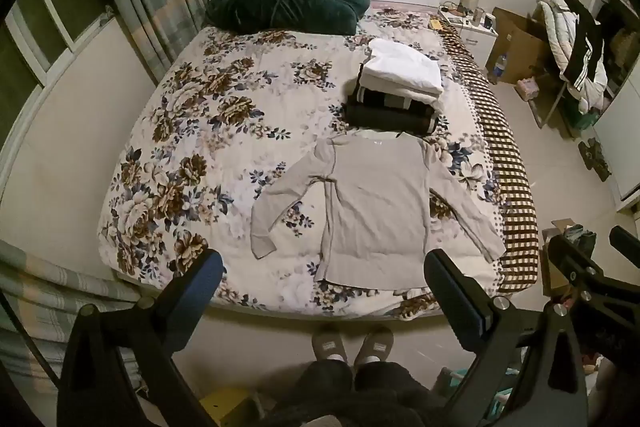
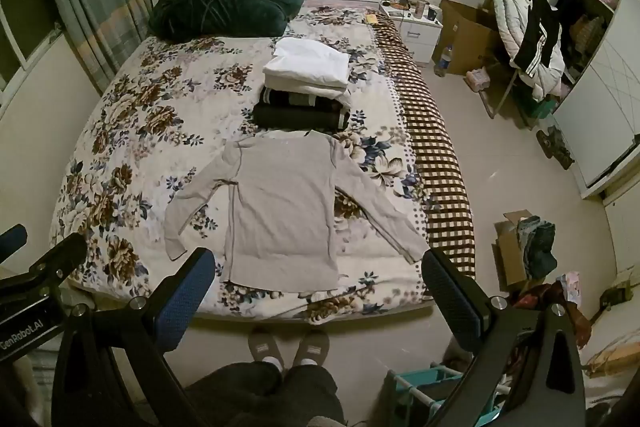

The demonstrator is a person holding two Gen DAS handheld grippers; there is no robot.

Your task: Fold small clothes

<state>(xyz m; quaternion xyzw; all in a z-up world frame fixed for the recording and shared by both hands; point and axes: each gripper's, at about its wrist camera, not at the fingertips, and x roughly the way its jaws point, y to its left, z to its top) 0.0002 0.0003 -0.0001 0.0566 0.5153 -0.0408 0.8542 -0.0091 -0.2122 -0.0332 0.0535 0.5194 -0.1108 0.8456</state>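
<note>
A beige long-sleeved shirt (image 1: pixel 376 203) lies flat on the floral bed cover, both sleeves spread out; it also shows in the right wrist view (image 2: pixel 280 211). Behind it stands a stack of folded clothes (image 1: pixel 400 87), white on top and dark below, also seen in the right wrist view (image 2: pixel 306 87). My left gripper (image 1: pixel 324 279) is open and empty, held above the bed's foot, short of the shirt's hem. My right gripper (image 2: pixel 316 275) is open and empty, also held back from the hem. The right gripper's body shows at the right of the left wrist view (image 1: pixel 576 267).
The bed (image 1: pixel 192 155) has a dark green blanket bundle (image 1: pixel 284 1) at its head. A brown checked blanket (image 2: pixel 436 167) runs along its right side. A nightstand (image 2: pixel 416 23), cardboard boxes (image 2: pixel 516 251) and a clothes-laden rack (image 2: pixel 528 31) stand right. The person's slippered feet (image 2: pixel 288 347) are at the bed's foot.
</note>
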